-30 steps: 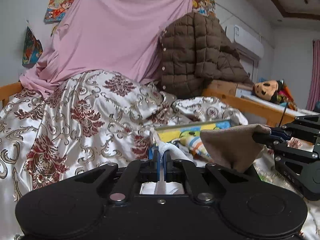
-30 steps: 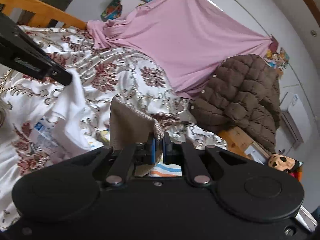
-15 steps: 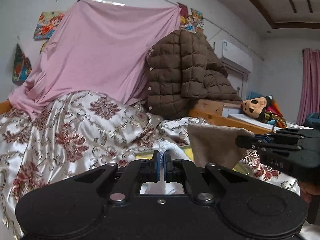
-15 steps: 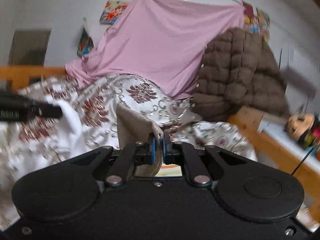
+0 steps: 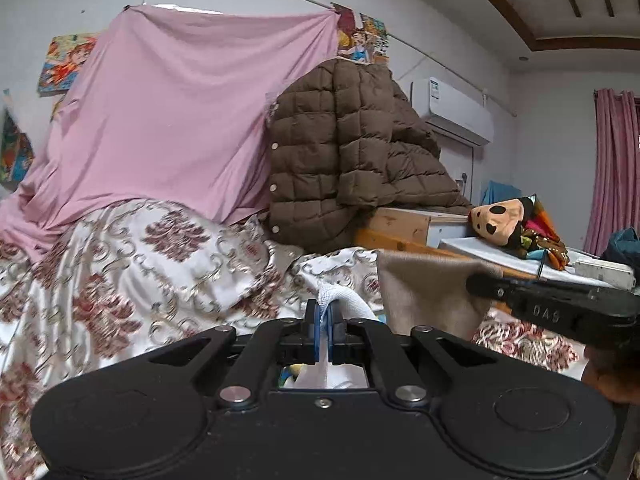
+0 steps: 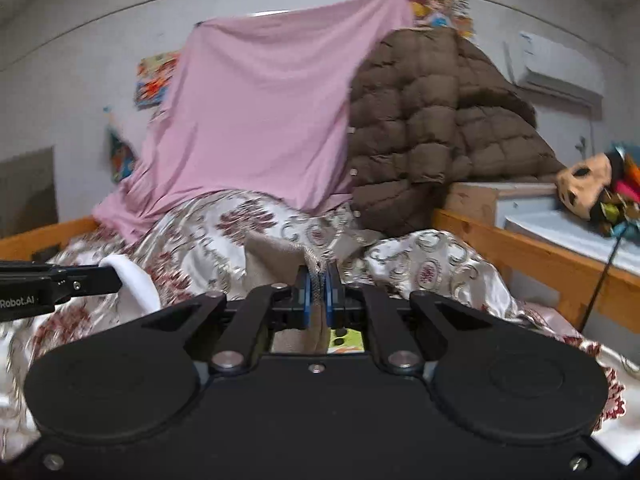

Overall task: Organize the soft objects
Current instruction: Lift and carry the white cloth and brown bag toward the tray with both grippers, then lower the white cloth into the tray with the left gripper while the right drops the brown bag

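L gripper (image 5: 325,316) fingers clamped on white cloth (image 5: 344,300); R gripper (image 6: 318,280) fingers clamped on tan cloth (image 6: 276,256). Both cloths held above floral bedspread (image 5: 132,264), in front of brown puffer jacket (image 5: 352,152).

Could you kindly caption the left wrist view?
Left gripper pinching white cloth above the floral bedspread.
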Tool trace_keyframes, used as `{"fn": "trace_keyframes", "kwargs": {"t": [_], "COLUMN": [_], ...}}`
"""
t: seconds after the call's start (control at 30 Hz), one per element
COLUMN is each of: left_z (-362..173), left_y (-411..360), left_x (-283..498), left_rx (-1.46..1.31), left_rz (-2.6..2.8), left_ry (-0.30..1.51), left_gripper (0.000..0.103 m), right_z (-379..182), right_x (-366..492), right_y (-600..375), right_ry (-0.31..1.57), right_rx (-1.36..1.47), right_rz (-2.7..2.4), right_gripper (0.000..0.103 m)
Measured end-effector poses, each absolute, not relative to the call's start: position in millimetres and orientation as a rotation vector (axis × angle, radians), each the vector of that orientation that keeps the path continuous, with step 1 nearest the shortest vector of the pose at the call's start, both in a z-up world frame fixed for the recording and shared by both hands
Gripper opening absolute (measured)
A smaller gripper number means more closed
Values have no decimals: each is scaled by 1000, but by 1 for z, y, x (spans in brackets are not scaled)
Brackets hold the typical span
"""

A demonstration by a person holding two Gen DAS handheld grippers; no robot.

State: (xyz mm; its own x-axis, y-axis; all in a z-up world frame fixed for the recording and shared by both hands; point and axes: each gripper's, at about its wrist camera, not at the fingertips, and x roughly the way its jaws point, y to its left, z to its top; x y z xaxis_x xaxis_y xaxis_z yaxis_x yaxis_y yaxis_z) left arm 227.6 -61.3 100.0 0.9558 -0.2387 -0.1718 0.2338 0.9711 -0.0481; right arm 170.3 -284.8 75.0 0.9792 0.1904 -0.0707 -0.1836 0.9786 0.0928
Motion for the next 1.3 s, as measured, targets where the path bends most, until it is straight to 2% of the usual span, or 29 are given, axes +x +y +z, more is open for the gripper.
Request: {"fn": "trace_keyframes", "kwargs": {"t": [0.3,0.77,1.1,1.3], "left_z": [105,75,46,32], "left_y": [-124,-189,-190,-184], "left_x": [294,370,391,404], "left_rx": [-19,-61,-63,-40], "left_rz": [-248,-220,-201,-195], "left_ry": [233,349,417,444], "left_gripper": [2,3,3,3], "right_z": [58,13,59,52], "right_x": [194,214,221,238], "right_y": [-325,-399,-404,-391], "right_ry": [90,149,-11,29], "right_rx": [249,502,569,522], "right_rz": [132,31,122,160], "right_gripper": [2,2,2,2]}}
